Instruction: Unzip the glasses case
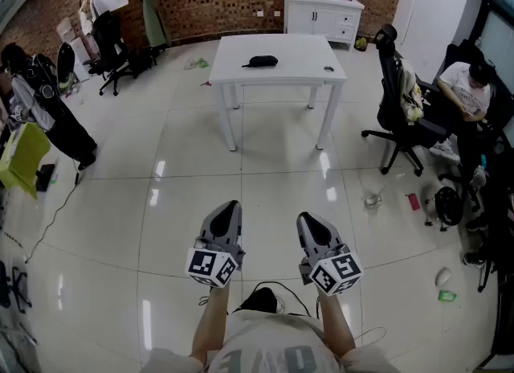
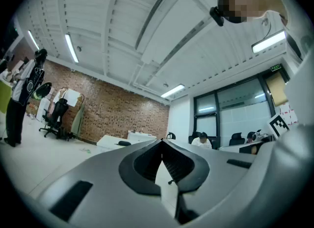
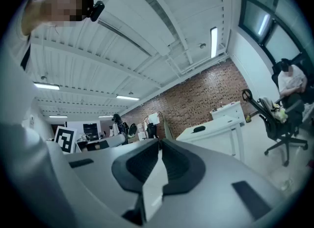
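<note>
Two tools at 6 o'clock by the person's waist | left tool (image 1: 228, 205) and right tool (image 1: 307, 219): jaws together, holding nothing | black case (image 1: 259, 61) at 12 o'clock on white tabletop (image 1: 297, 66), well apart from both | step: approach, zip untouched | next: walk over, part jaws, pin case, find zip pull

No words or numbers could be read anywhere. The shirt (image 1: 269, 355) had big pale letters, but they were cut off and too blurry to make out. A little green sign (image 2: 275, 67) hung high by the windows, too small to read. The marker cubes (image 1: 213, 267) showed only black and white squares, no letters.
</note>
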Demonstrator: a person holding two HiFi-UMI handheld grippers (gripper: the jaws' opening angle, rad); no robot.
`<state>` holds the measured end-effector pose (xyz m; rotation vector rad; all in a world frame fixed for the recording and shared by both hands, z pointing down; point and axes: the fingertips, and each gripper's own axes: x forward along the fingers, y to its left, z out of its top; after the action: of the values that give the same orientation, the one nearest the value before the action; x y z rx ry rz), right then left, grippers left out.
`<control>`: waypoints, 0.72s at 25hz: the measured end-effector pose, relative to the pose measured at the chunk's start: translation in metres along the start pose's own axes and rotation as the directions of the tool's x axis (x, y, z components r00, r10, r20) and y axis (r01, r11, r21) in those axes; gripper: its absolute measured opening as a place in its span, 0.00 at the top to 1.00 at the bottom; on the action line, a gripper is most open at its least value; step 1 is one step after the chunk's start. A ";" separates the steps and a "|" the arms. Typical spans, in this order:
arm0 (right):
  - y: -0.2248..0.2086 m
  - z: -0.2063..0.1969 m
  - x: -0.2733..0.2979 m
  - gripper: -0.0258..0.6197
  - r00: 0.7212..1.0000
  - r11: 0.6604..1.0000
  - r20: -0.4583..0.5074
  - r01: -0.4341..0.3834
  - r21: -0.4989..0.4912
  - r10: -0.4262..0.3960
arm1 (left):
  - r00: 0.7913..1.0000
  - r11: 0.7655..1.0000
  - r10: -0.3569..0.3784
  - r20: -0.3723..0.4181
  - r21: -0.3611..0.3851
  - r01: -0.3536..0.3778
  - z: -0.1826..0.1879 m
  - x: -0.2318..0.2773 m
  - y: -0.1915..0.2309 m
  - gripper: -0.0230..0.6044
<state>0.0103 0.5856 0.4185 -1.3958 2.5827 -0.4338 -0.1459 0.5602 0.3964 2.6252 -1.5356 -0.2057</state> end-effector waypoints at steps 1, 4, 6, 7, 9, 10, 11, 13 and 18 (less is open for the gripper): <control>-0.014 0.001 0.015 0.96 1.000 1.000 -0.006 0.002 0.011 -0.002 | 1.000 1.000 -0.004 -0.005 0.000 0.004 -0.003 0.017 0.006 0.96; -0.043 -0.003 0.053 0.96 1.000 1.000 -0.026 -0.011 0.024 0.011 | 1.000 1.000 0.001 -0.021 -0.004 -0.001 -0.016 0.060 0.027 0.96; -0.066 -0.007 0.083 0.96 0.999 1.000 -0.031 -0.022 0.010 0.022 | 1.000 1.000 0.004 -0.026 -0.010 -0.004 -0.031 0.095 0.047 0.96; -0.083 -0.008 0.104 0.96 0.999 1.000 -0.030 -0.024 0.012 0.024 | 1.000 1.000 0.002 -0.030 -0.013 -0.002 -0.039 0.119 0.060 0.96; -0.122 -0.009 0.156 0.96 0.999 0.999 -0.038 -0.032 0.030 0.033 | 0.999 1.000 0.000 -0.039 -0.026 -0.001 -0.056 0.177 0.091 0.96; -0.142 -0.008 0.187 0.96 0.998 0.999 -0.048 -0.035 0.032 0.036 | 0.999 0.999 0.002 -0.042 -0.036 -0.004 -0.062 0.209 0.109 0.96; -0.163 -0.005 0.220 0.96 0.997 0.999 -0.061 -0.036 0.026 0.037 | 0.999 0.999 0.004 -0.045 -0.044 -0.006 -0.064 0.243 0.127 0.96; -0.204 0.012 0.292 0.96 0.996 0.999 -0.087 -0.037 0.006 0.037 | 0.999 0.999 -0.004 -0.049 -0.047 0.002 -0.059 0.318 0.165 0.96; -0.273 0.067 0.449 0.96 0.995 0.998 -0.095 -0.048 -0.048 0.044 | 0.997 0.998 -0.068 -0.031 0.006 0.068 -0.014 0.479 0.241 0.96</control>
<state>-0.0005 0.0558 0.4400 -1.3598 2.7124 -0.4411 -0.1186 0.0250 0.4131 2.6753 -1.4420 -0.1642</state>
